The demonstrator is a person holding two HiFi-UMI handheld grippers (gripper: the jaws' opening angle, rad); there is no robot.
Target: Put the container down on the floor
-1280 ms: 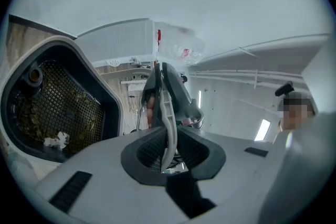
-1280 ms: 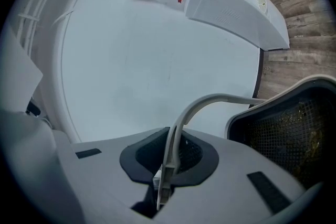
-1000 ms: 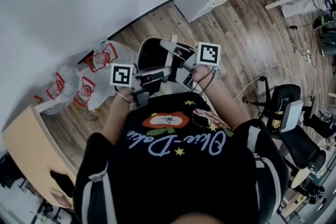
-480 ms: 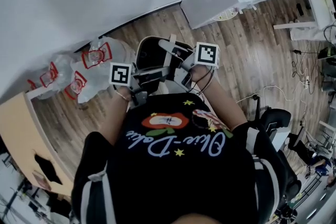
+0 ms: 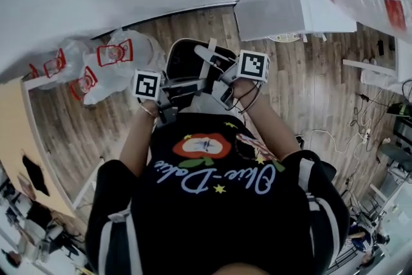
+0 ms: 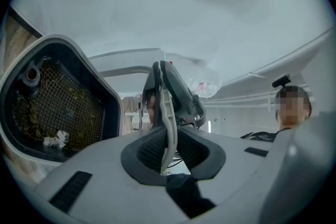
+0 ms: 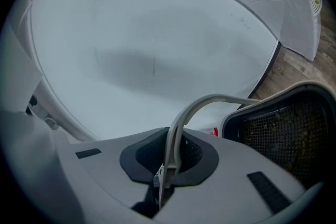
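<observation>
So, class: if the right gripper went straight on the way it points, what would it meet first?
Beyond the handle that the right gripper clamps, probably the white wall; depth is unclear.

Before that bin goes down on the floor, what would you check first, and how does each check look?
1. Fingers of the left gripper shut on the white handle: ok.
2. Fingers of the right gripper shut on the white handle: ok.
3. Spot on the floor under the container free of things: cannot tell, the container hides it.
4. The plastic bags apart from the container: cannot tell; the head view shows them right beside it.
5. Bare floor nearby: ok, open boards on the right.
</observation>
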